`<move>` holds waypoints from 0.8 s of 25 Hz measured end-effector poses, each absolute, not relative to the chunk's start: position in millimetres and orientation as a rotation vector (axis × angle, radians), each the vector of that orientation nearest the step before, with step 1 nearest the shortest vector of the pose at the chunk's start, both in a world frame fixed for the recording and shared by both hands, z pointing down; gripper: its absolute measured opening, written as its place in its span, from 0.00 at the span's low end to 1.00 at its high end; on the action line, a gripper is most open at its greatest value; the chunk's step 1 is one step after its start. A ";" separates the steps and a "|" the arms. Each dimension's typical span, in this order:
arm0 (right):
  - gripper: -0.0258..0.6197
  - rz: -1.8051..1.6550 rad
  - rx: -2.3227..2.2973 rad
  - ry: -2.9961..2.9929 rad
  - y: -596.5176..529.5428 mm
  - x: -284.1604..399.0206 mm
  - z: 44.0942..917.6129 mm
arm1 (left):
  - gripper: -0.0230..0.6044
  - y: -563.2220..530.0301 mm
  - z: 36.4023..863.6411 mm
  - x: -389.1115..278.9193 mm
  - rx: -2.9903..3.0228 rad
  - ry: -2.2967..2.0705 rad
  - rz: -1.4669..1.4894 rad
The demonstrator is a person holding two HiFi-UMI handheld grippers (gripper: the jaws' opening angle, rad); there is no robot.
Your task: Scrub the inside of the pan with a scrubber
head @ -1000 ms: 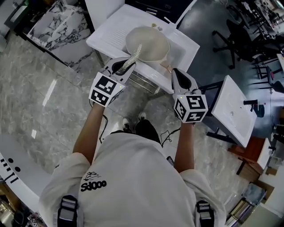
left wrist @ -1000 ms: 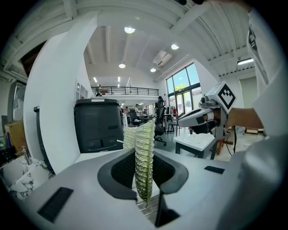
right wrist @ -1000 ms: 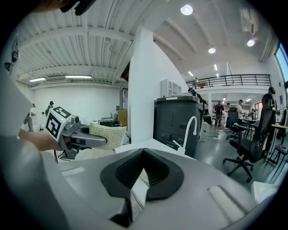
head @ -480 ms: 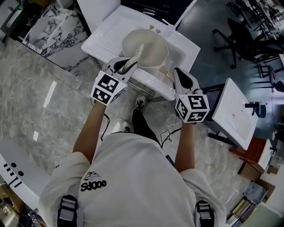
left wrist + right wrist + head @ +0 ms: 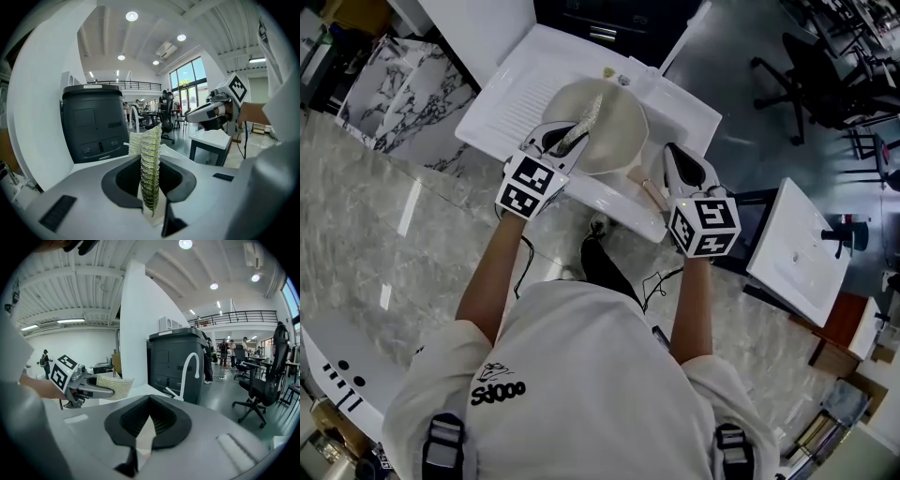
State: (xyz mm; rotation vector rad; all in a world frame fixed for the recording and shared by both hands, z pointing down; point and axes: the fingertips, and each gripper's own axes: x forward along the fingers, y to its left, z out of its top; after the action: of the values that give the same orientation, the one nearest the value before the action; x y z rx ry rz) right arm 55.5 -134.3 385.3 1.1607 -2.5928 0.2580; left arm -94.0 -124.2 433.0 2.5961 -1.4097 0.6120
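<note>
A round cream pan (image 5: 614, 127) lies in the white sink (image 5: 508, 94), its wooden handle (image 5: 650, 192) pointing toward me. My left gripper (image 5: 567, 136) is shut on a pale green mesh scrubber (image 5: 589, 114), which stands on edge over the pan's near left side; the same scrubber (image 5: 150, 159) rises from between the jaws in the left gripper view. My right gripper (image 5: 672, 155) hangs just right of the pan handle, jaws shut with nothing visible between them (image 5: 149, 401). The pan is hidden in both gripper views.
A white curved faucet (image 5: 187, 371) stands at the sink's far edge before a dark grey cabinet (image 5: 176, 362). A second white basin (image 5: 797, 244) sits at the right. Office chairs (image 5: 811, 84) stand beyond, on a marble floor (image 5: 384, 225).
The sink and pan have come closer beneath both grippers. The scrubber in the left gripper now reaches over the pan's inside. The right gripper sits nearer the pan handle.
</note>
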 end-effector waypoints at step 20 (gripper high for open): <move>0.05 0.416 1.182 -2.549 -234.6 80.3 432.0 | 0.14 -245.9 542.9 -71.2 2.450 -1.249 0.978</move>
State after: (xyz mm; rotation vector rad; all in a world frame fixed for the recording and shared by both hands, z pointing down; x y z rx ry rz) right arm 80.3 -234.6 432.0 1.1819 -2.5486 0.4164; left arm -71.2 -245.9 542.9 2.4502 -1.2487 0.9785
